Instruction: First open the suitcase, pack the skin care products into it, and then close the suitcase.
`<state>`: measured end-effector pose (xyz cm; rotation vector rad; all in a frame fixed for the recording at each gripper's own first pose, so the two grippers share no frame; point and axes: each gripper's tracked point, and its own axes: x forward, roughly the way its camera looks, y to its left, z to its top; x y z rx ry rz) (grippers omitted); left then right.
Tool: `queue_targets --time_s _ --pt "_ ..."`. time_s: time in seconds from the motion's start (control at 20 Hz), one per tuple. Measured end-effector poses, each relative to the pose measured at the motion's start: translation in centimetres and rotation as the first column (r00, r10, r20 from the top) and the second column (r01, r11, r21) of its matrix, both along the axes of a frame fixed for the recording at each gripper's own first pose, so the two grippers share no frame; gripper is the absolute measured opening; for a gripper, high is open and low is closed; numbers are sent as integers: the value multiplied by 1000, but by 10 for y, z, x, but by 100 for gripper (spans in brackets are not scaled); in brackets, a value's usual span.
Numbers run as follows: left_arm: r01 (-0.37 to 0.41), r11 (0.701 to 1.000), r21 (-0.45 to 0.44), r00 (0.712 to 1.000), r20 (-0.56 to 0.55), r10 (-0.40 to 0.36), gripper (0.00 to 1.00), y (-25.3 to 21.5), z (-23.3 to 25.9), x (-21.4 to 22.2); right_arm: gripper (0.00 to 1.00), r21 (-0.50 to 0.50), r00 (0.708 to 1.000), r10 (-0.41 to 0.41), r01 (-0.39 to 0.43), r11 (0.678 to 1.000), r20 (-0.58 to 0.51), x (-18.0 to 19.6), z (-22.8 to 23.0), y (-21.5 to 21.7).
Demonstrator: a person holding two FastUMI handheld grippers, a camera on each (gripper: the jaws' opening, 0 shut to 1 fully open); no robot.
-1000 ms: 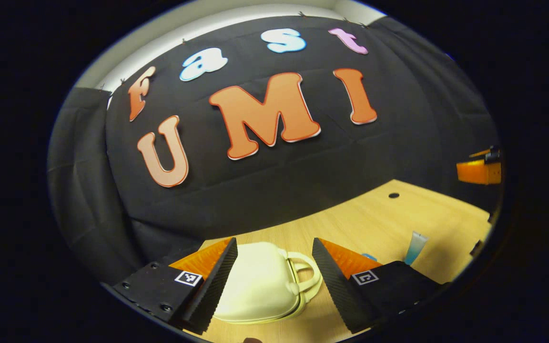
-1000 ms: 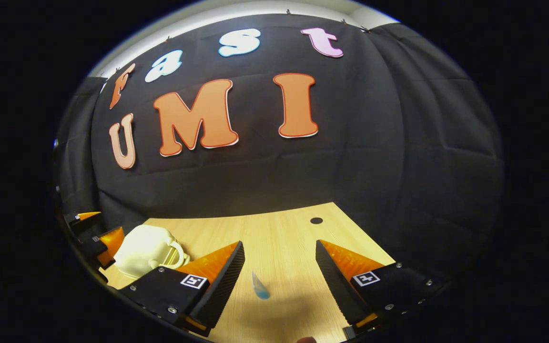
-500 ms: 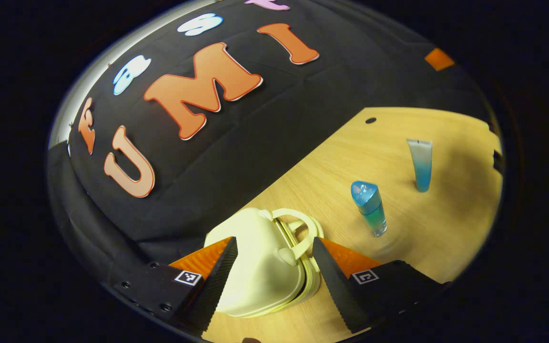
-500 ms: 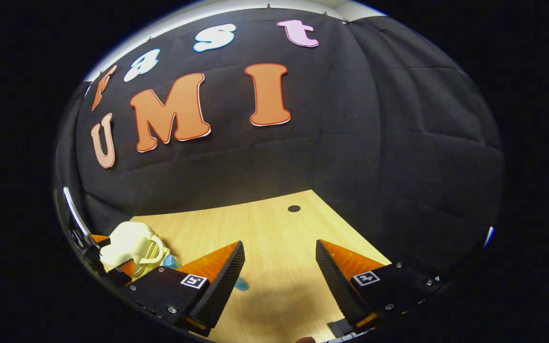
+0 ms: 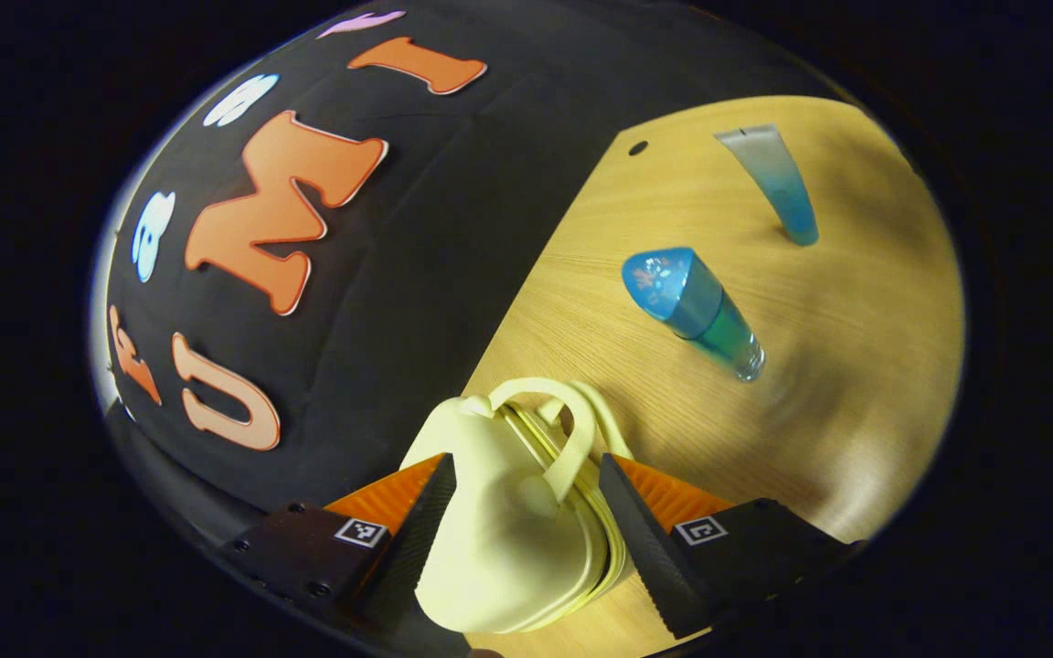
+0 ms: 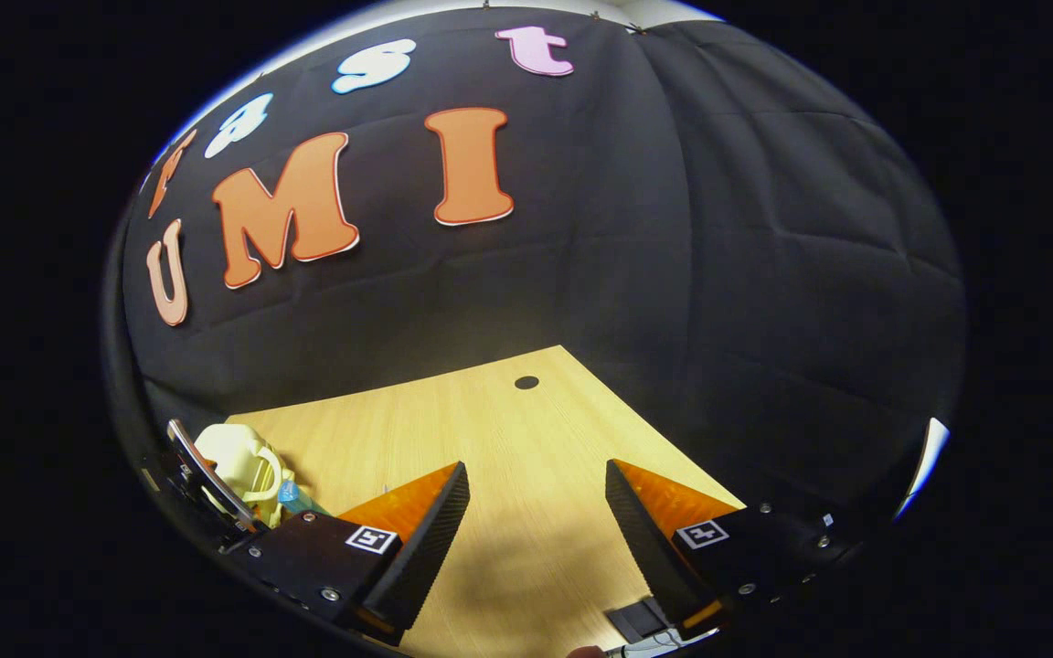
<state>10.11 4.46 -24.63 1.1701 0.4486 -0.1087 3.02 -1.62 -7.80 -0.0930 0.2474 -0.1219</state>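
While the left gripper view looks down on the cream suitcase (image 5: 508, 521) lying shut between the wide-spread fingers of the left claw (image 5: 526, 539), whether they touch its smooth rounded shell is unclear. Beyond it on the pale wood-grain surface (image 5: 856, 366) stand a blue-capped bottle (image 5: 696, 311) and, farther off, a blue tube (image 5: 773, 183), well apart. In the right gripper view the right claw (image 6: 536, 539) gapes over bare surface, gripping nothing, the suitcase (image 6: 239, 457) far left.
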Motion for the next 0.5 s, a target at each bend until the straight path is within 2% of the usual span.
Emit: queue_targets --time_s 0.15,0.5 --pt "40 996 85 999 16 -42 98 -5 0 12 95 0 999 -36 36 999 -4 -2 -2 -15" --pt "26 990 141 999 -45 -20 97 -1 -25 28 95 9 995 -95 95 995 -29 -4 -11 -34"
